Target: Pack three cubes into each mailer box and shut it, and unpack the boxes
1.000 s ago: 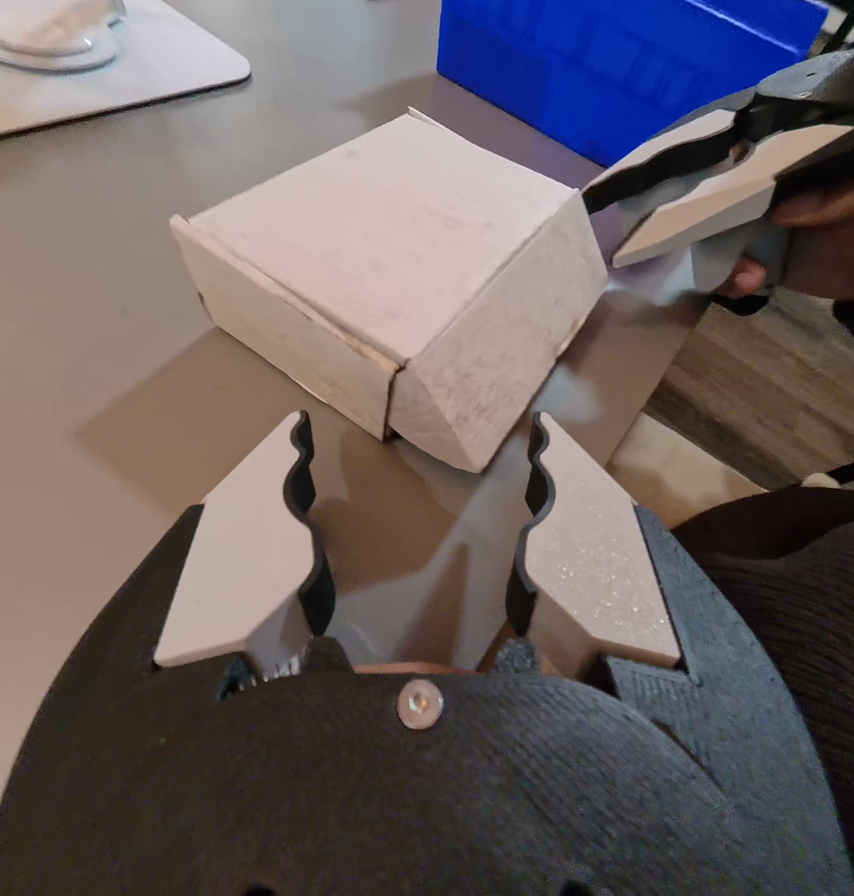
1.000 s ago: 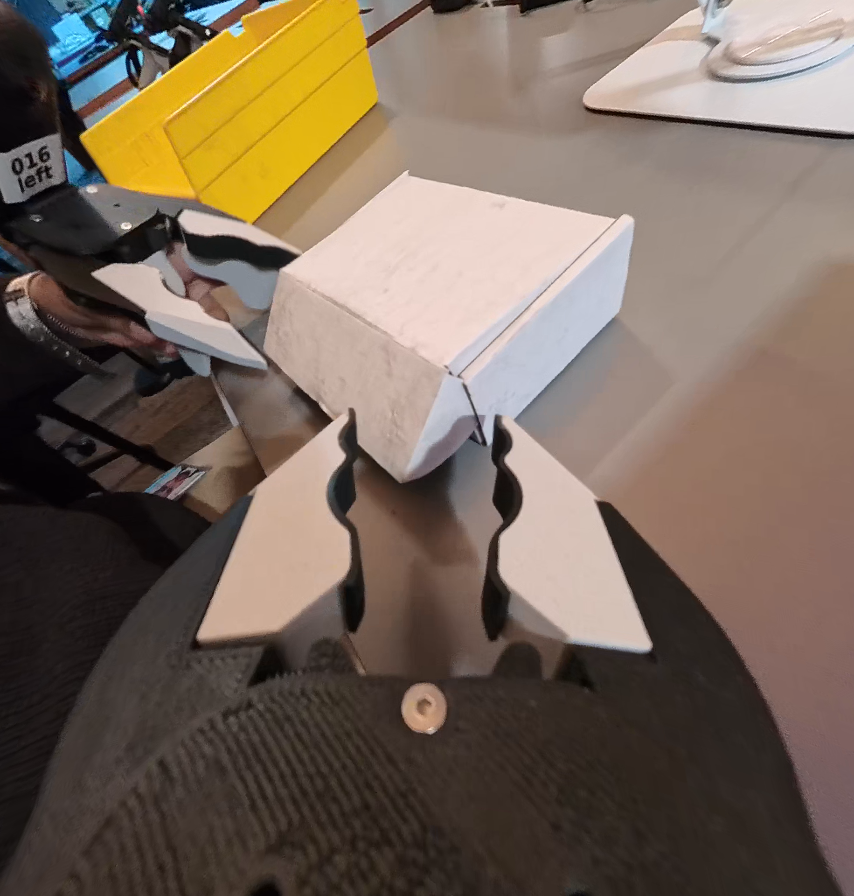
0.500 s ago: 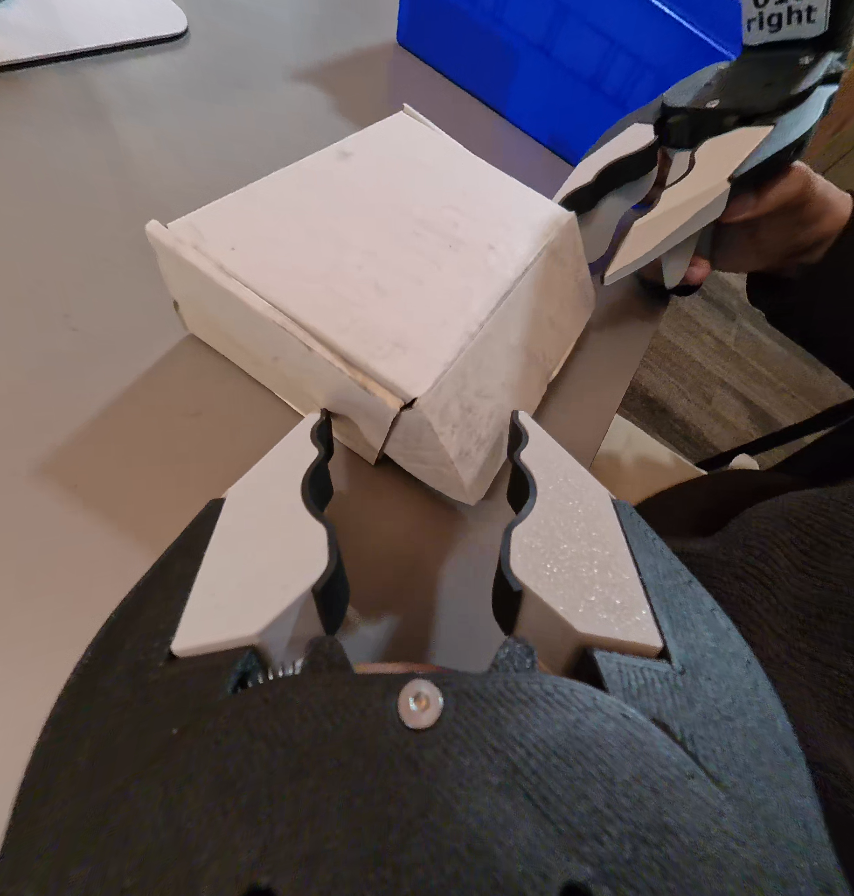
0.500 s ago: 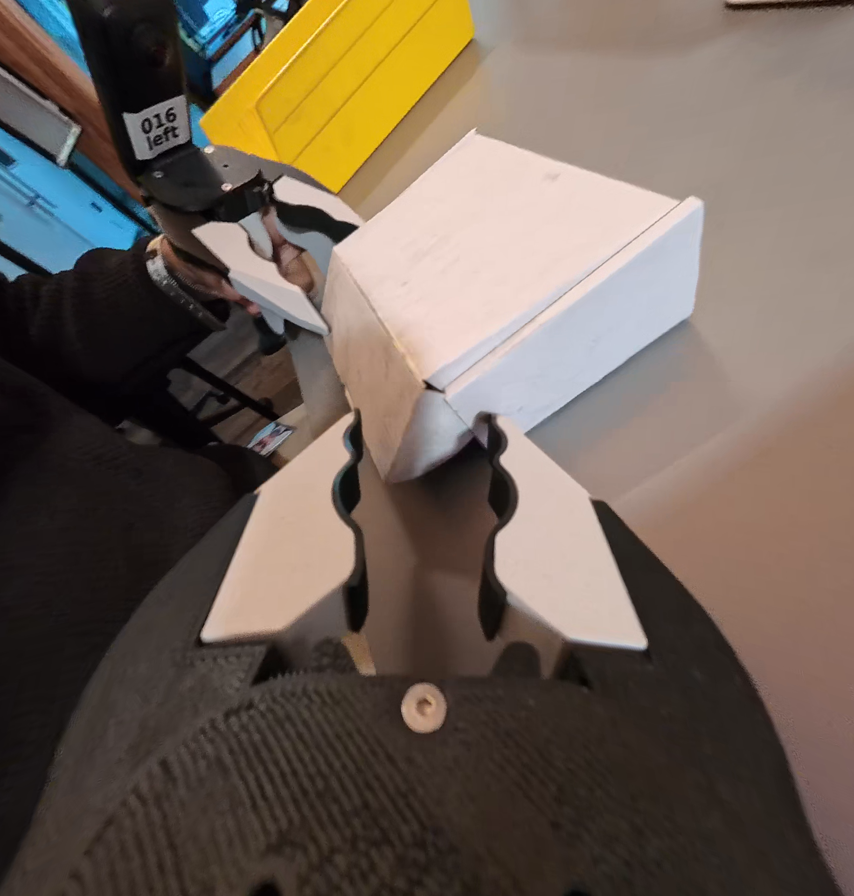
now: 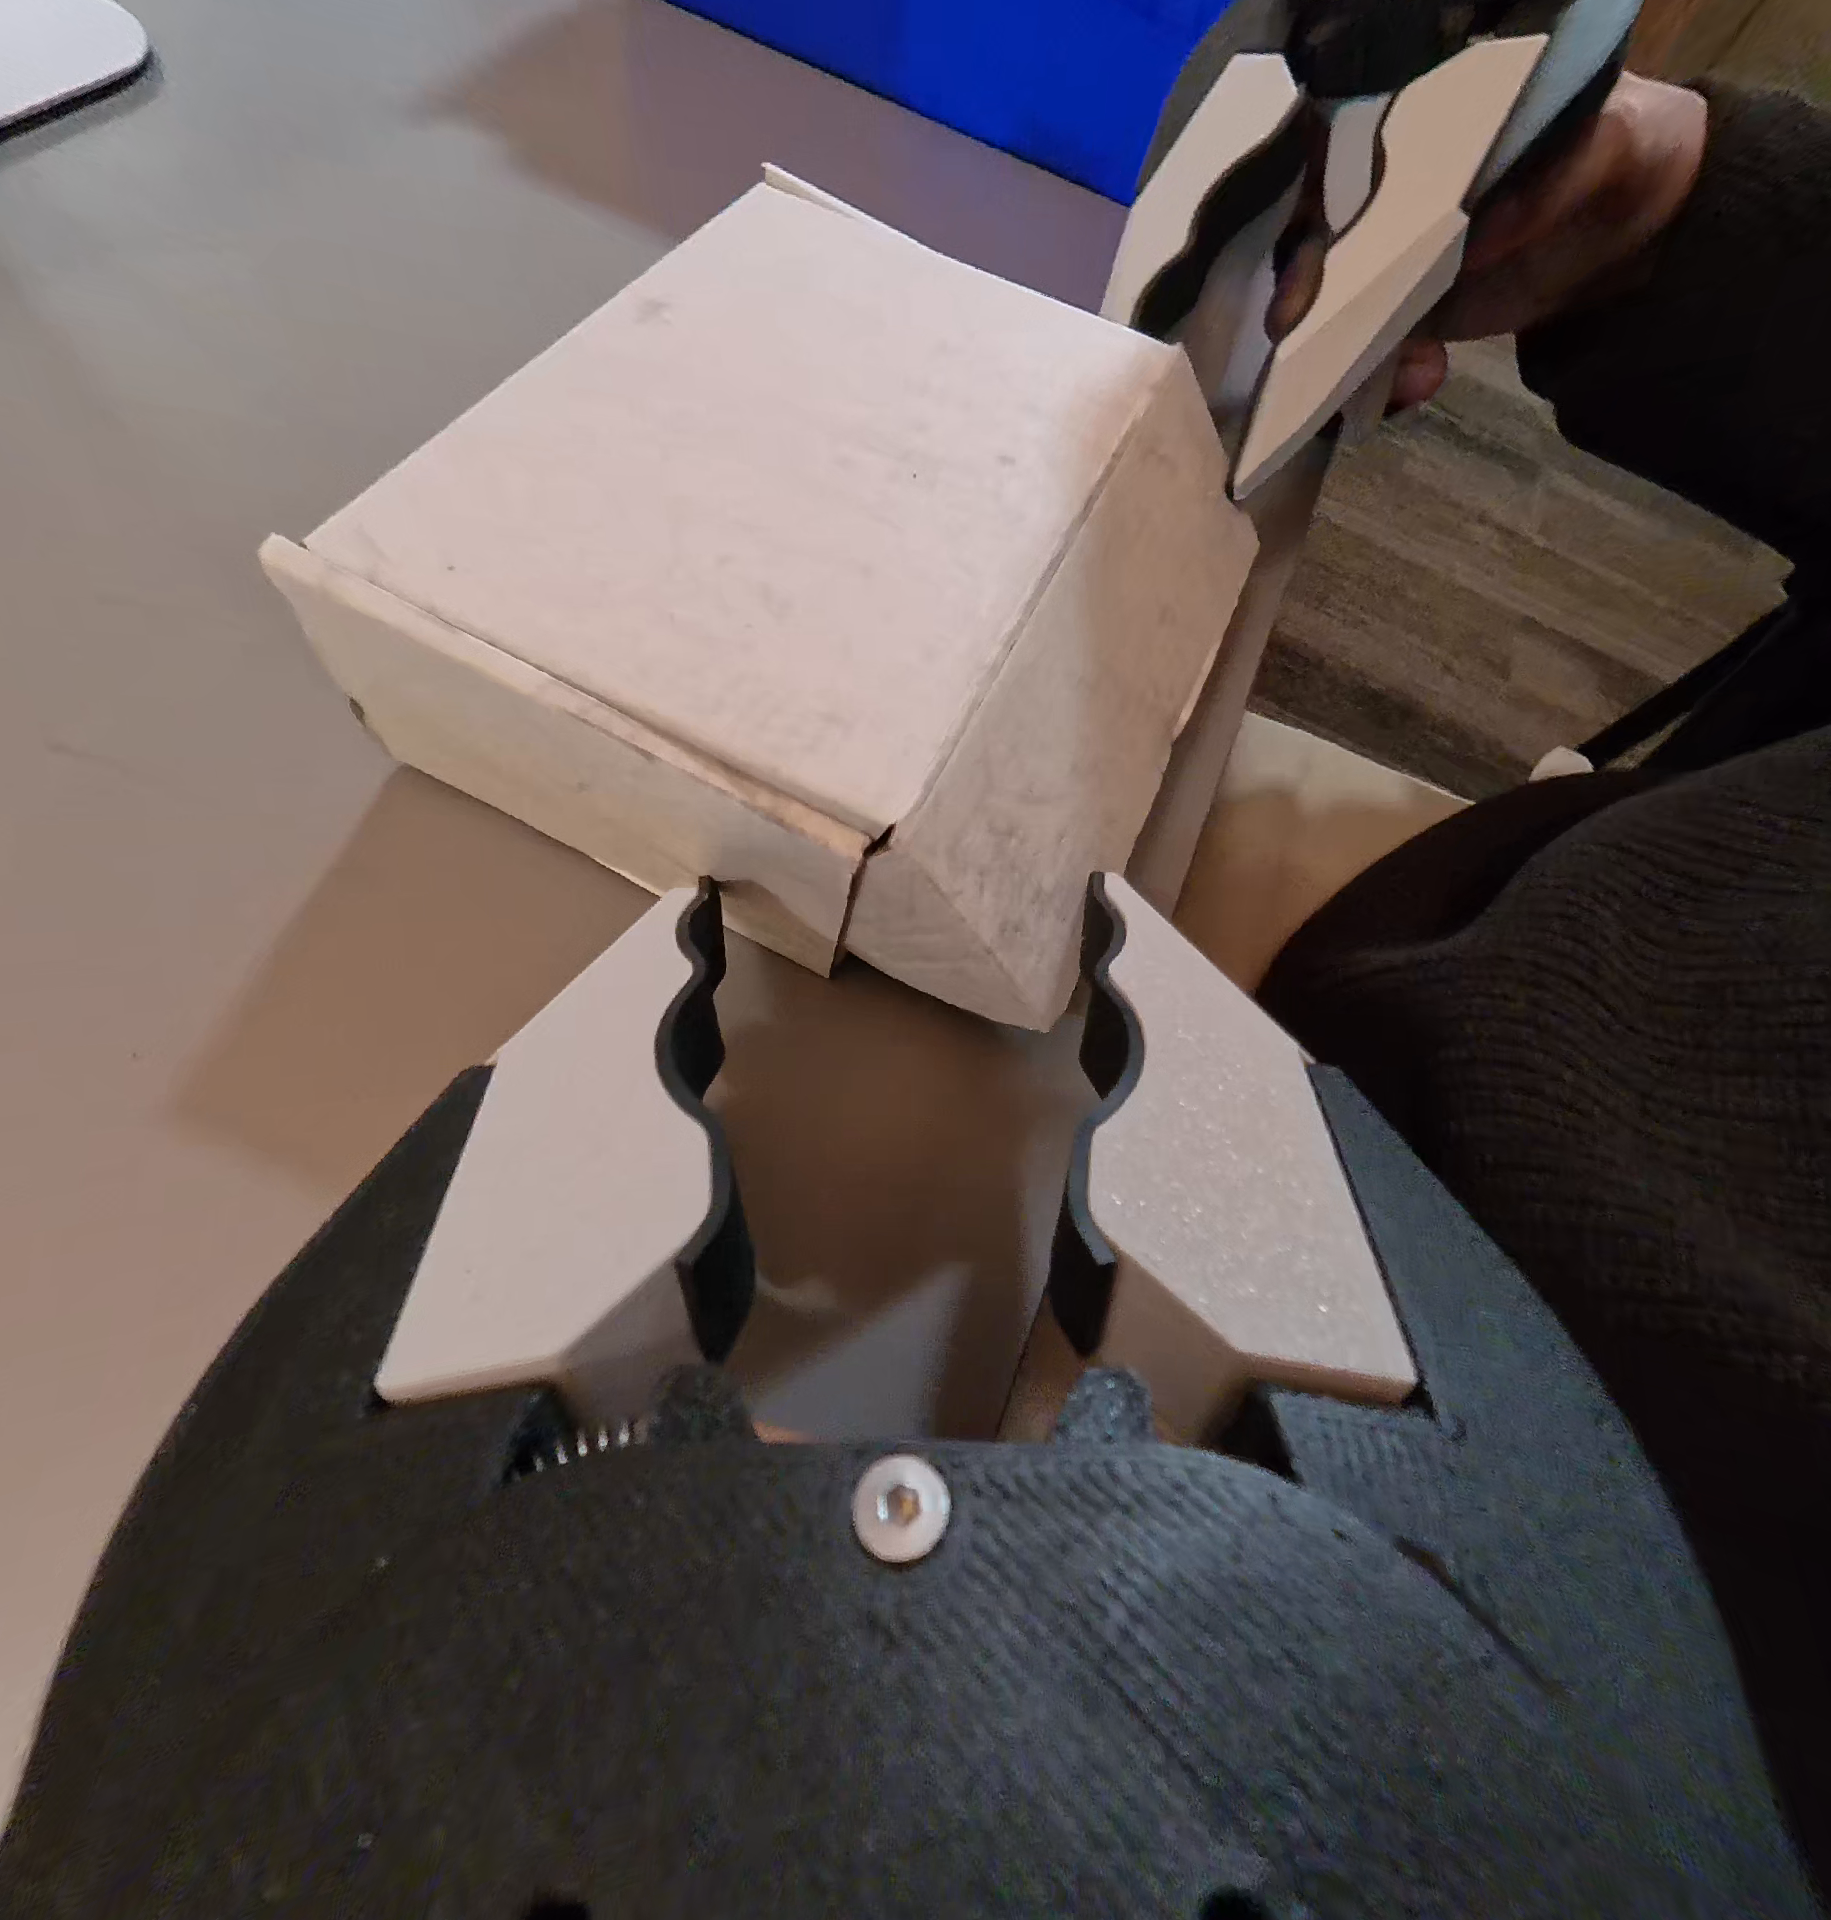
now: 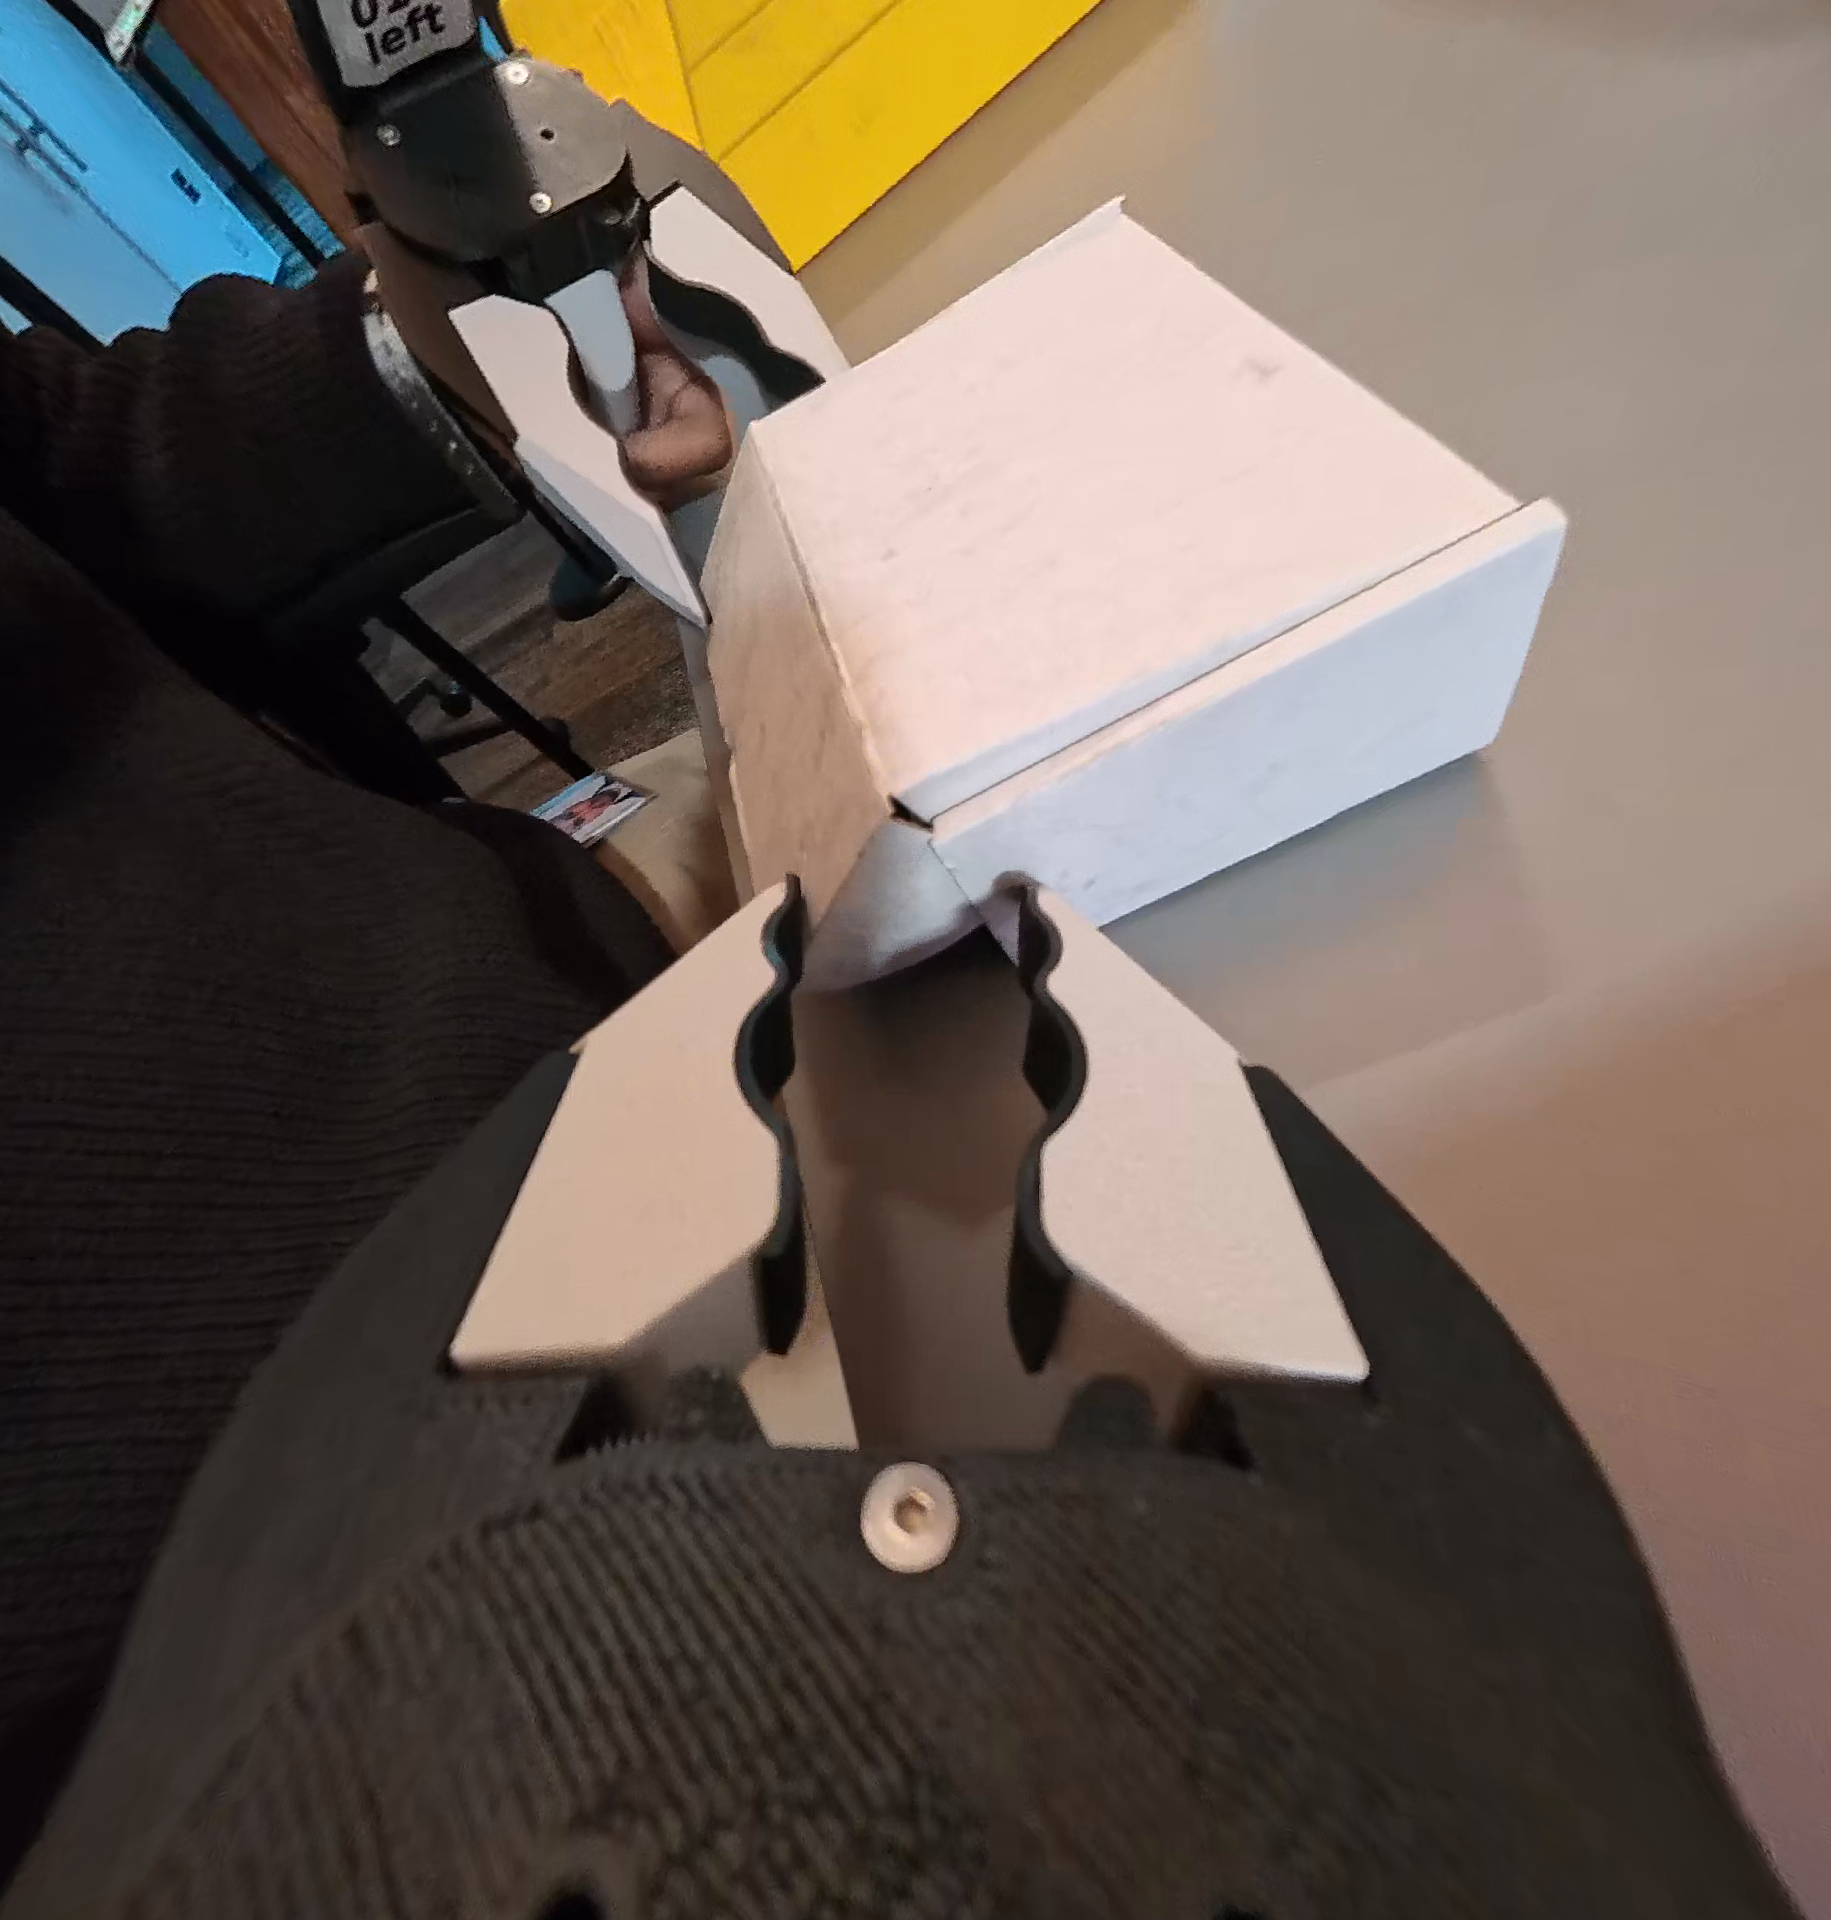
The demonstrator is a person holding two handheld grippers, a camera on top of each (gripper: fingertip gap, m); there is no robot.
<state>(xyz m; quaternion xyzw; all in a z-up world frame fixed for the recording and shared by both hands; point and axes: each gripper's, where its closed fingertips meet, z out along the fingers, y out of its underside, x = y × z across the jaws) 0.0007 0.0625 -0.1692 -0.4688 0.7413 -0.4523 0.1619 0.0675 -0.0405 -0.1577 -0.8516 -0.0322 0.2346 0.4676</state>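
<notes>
A white cardboard mailer box sits shut on the smooth grey bench, right at the bench's near edge. The box is flat and square. Its lid looks a bit rough and scuffed, with faint grey marks. A thin brown line of bare card shows along one lid edge. The front flap bends out a little at the bottom.

The left tongs have two pale grey fingers with wavy black rubber pads on the inside. They stick out of a black body with a ribbed plastic feel. The tongs are wide apart and hold nothing. One near corner of the box sits between the tips, but the pads do not squeeze it.

The right tongs look the same: pale fingers, wavy black pads, ribbed black body. They are also apart, a bit less wide, and hold nothing. The other near corner of the box pokes in between their tips.

Each tongs points down at a slant towards the box, one at each front corner. In the left view, a hand in a dark knitted sleeve holds the right tongs up high beside the box.

A shiny blue plastic bin stands behind the box on one side. A bright yellow plastic bin stands on the other side. A white flat mat with a round corner lies far off on the bench. Below the bench edge is a wooden plank floor.
</notes>
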